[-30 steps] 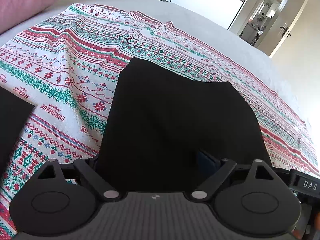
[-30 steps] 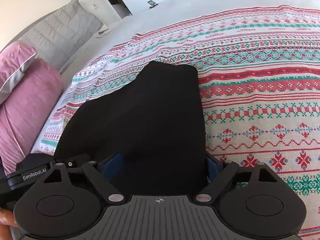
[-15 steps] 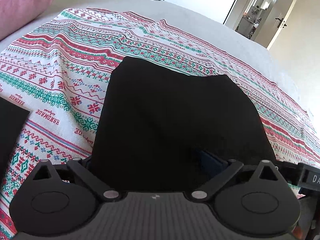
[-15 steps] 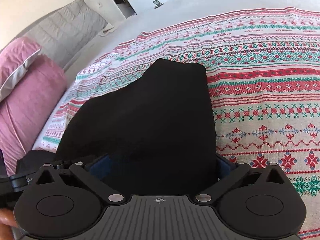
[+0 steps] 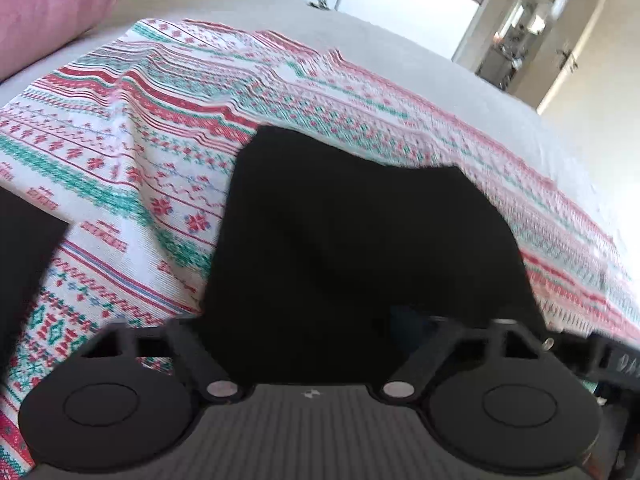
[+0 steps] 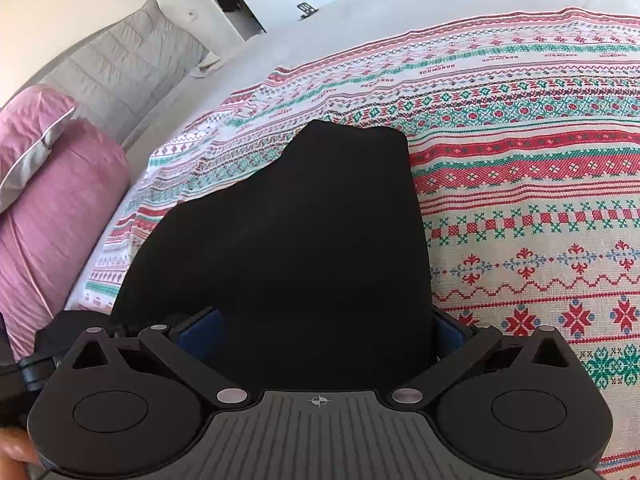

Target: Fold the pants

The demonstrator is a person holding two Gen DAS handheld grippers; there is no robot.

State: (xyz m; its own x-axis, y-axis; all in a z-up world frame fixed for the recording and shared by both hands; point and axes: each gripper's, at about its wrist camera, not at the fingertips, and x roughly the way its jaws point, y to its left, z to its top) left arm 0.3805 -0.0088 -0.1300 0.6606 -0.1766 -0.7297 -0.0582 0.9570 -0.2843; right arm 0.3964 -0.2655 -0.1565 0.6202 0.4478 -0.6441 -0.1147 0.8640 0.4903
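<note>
The black pants (image 5: 360, 240) lie folded on a patterned red, green and white cloth (image 5: 160, 128) on the bed. They also show in the right wrist view (image 6: 304, 240). My left gripper (image 5: 312, 336) is right at the near edge of the pants, and the fabric covers its fingertips. My right gripper (image 6: 320, 332) is at the same near edge further right. Its blue pads (image 6: 200, 336) stand wide apart on either side of the fabric, so it is open. The fabric hides the fingertips of both grippers.
A pink pillow (image 6: 48, 200) and a grey pillow (image 6: 120, 68) lie at the left of the bed. Another dark piece (image 5: 24, 256) lies on the cloth at the left. A doorway (image 5: 520, 40) is beyond the bed.
Both grippers have opened wider at the near edge of the pants. The left wrist view has shifted and is blurred by motion.
</note>
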